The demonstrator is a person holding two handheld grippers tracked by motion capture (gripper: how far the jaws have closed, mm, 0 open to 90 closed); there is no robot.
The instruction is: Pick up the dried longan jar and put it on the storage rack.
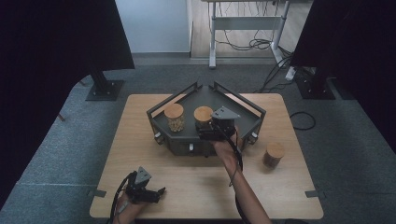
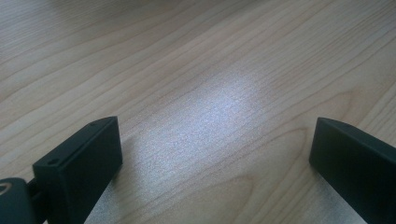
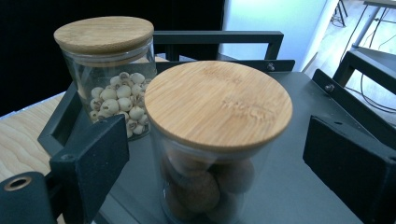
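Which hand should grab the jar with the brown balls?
The right gripper: its open jaws already sit either side of that jar on the tray. The left gripper rests far away.

Your right gripper (image 1: pixel 205 131) is stretched forward on an extended forearm with its jaws spread wide, while your left gripper (image 1: pixel 159 193) sits low and near you, jaws likewise apart.

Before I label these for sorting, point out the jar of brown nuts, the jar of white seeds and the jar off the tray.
jar of brown nuts (image 3: pixel 218 100), right gripper view, lid top.
jar of white seeds (image 3: pixel 103 32), right gripper view, lid top.
jar off the tray (image 1: pixel 273 150), high view, lid.
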